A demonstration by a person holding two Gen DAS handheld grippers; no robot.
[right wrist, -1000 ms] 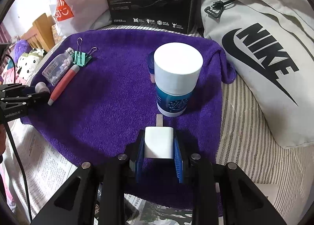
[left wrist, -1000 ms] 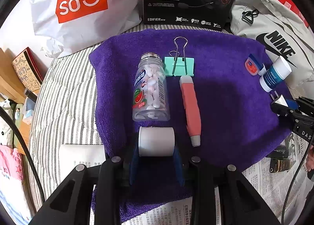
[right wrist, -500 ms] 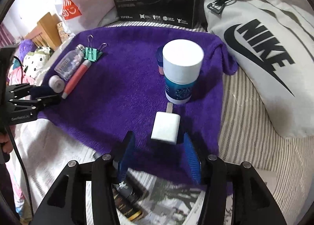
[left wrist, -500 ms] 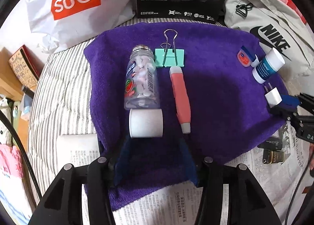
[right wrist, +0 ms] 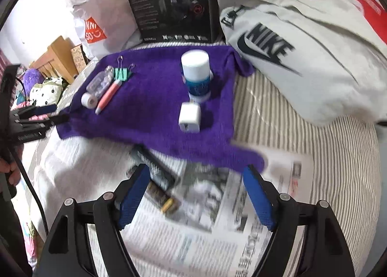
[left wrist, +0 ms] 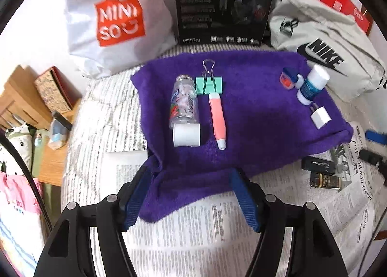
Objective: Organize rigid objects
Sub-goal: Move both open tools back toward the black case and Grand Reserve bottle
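On the purple towel (left wrist: 254, 117) lie a white tape roll (left wrist: 186, 134), a clear candy bottle (left wrist: 184, 102), a pink pen-like tool (left wrist: 217, 119) and a green binder clip (left wrist: 209, 83) at the left. At the right stand a blue-and-white bottle (right wrist: 196, 72), a white charger plug (right wrist: 190, 118) and a small orange-blue tin (left wrist: 287, 79). My left gripper (left wrist: 192, 200) is open, back from the towel's near edge. My right gripper (right wrist: 196, 198) is open over the newspaper, with nothing between its fingers.
Newspaper (right wrist: 193, 240) covers the striped bedding near me, with dark lipstick-like tubes (right wrist: 159, 187) on it. Behind the towel stand a MINISO bag (left wrist: 116, 18), a black headset box (left wrist: 222, 3) and a grey Nike bag (right wrist: 302, 44). A hand (right wrist: 9, 170) holds the other gripper at left.
Both grippers opened and pulled back. The left one let go of the white tape roll beside the candy bottle; the right one left the charger plug in front of the blue-and-white bottle.
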